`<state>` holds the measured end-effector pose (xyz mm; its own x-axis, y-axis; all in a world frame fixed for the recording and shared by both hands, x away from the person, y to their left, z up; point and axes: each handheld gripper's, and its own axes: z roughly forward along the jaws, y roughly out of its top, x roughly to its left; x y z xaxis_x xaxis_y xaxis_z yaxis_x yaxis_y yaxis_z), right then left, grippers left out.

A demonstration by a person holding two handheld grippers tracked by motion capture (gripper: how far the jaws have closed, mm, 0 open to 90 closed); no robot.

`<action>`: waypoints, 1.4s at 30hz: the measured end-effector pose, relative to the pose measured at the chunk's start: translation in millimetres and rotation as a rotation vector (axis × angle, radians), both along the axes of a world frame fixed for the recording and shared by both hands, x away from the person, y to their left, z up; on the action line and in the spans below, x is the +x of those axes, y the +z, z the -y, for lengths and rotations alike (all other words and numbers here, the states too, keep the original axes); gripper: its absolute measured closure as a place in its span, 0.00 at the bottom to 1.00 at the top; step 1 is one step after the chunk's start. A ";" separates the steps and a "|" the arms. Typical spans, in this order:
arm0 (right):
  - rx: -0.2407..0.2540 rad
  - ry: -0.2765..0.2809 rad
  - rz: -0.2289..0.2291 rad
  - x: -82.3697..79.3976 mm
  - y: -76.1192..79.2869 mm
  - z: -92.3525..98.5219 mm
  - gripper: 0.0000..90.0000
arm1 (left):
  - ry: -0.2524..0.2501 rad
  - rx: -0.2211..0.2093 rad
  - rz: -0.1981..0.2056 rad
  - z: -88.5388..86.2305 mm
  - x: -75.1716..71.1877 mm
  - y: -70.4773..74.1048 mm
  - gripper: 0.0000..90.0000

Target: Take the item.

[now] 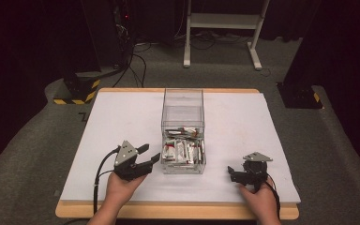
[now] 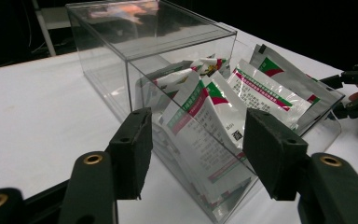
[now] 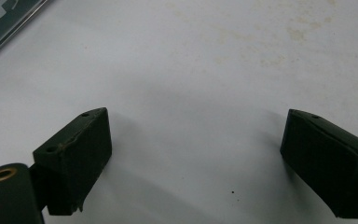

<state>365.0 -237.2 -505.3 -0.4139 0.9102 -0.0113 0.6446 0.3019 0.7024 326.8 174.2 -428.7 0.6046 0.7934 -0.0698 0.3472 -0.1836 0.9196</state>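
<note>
both grippers released, clear box of sachets between them

1. left side. my left hand [image 1: 120,187] enters from the near edge of the table and holds my left gripper [image 1: 146,156] just above the white table cover [image 1: 112,117]. its jaws are spread apart and hold nothing. they point toward the near left corner of the clear box [image 1: 183,131], close to the wall but not touching it. a black cable [image 1: 97,180] trails from the gripper back over the near edge of the table. in the left gripper view the two black pads [image 2: 133,151] stand well apart, and the near corner of the box shows between them.

2. centre. the clear box stands upright on the white cover, roughly midway between the table's left and right edges, with its long side running away from me. the sachets [image 1: 183,150] lie inside it, heaped in the near half; the far half looks empty. in the left gripper view the sachets are white with red and green bands and fine print, and several lean against the near wall. the print is too small to read.

3. right side. my right hand [image 1: 261,199] holds my right gripper [image 1: 231,172] low over the white cover, near the front edge and well apart from the box. its jaws point toward the left, are spread wide and hold nothing. in the right gripper view the two pads [image 3: 77,154] frame bare white cover with faint stains, and a corner of the box shows at the upper left.
</note>
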 end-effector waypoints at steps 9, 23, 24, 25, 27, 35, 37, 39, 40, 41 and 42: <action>-0.001 0.001 0.000 0.0 0.0 0.1 0.10 | -0.017 -0.002 0.000 10.7 3.4 0.9 0.49; 0.000 0.000 0.000 0.0 0.0 0.0 0.10 | -0.042 0.009 0.005 26.9 11.5 2.1 0.53; 0.000 0.000 0.000 0.0 0.0 0.0 0.10 | -0.043 0.008 0.004 27.8 12.3 1.9 0.53; 0.000 0.000 0.000 0.0 0.0 0.0 0.10 | -0.043 0.007 0.002 28.6 13.1 1.7 0.54; 0.000 0.000 0.000 0.0 0.0 0.0 0.10 | -0.040 0.009 0.001 31.1 14.7 1.0 0.56; 0.000 0.001 0.001 0.0 0.0 0.3 0.10 | -0.011 0.027 -0.004 34.9 17.1 -1.4 0.62; 0.000 0.001 0.001 0.0 0.0 0.3 0.10 | -0.004 0.031 -0.005 34.2 17.5 -2.2 0.64; -0.001 0.002 0.001 0.1 0.0 0.4 0.10 | 0.000 0.033 -0.010 33.7 17.7 -3.3 0.66; 0.000 0.002 0.001 0.1 0.0 0.3 0.10 | -0.001 0.034 -0.011 33.7 17.9 -3.8 0.67; 0.000 0.002 0.002 0.1 0.0 0.3 0.10 | -0.003 0.037 -0.013 33.8 18.1 -4.2 0.68; -0.001 0.002 0.002 0.1 0.0 0.4 0.10 | -0.004 0.038 -0.016 34.2 18.0 -4.6 0.69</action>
<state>365.1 -237.6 -505.3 -0.4156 0.9095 -0.0125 0.6430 0.3035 0.7032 344.8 140.0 -433.3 0.6069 0.7932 -0.0495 0.3606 -0.2194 0.9066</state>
